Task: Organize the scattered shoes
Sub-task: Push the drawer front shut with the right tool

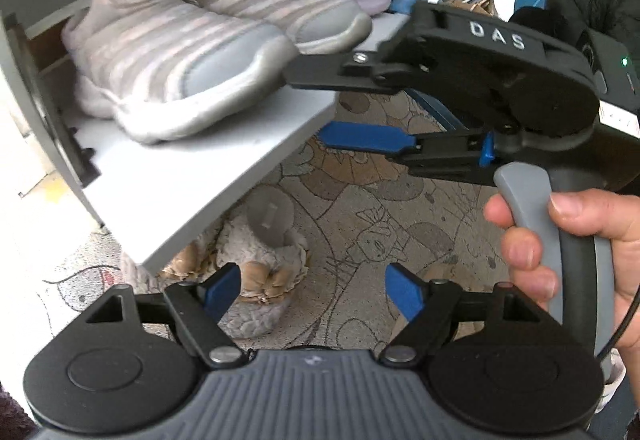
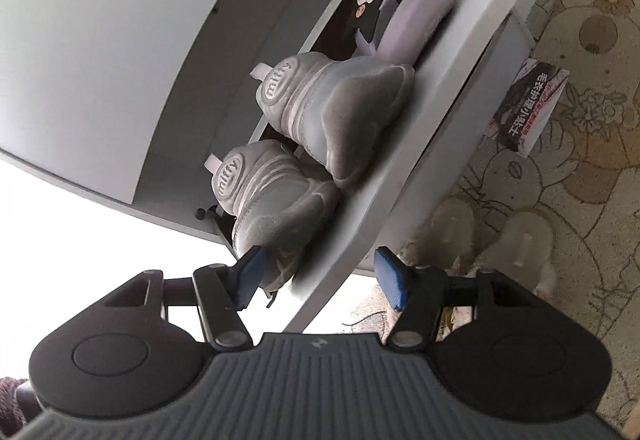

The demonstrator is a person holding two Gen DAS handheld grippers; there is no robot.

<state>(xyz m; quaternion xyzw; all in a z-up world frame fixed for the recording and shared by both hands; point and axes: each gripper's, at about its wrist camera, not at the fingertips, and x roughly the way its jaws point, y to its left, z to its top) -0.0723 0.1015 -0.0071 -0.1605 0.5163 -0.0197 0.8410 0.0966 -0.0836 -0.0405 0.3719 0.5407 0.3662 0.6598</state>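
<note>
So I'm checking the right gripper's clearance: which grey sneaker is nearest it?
The left-end sneaker, at the shelf's open end. The right gripper, open, has one finger beside its toe. Its mate sits further along, next to the purple slippers.

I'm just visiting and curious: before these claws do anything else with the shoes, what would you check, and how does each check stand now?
1. Grey striped sneakers paired on the white shelf: ok.
2. Purple slippers on that shelf beside them: ok.
3. Left claw open and empty: ok.
4. Right claw open, holding nothing: ok.
5. Floor cleared of shoes: not ok, fluffy slippers lie below the shelf.
6. Room on the shelf for more: cannot tell.
</note>
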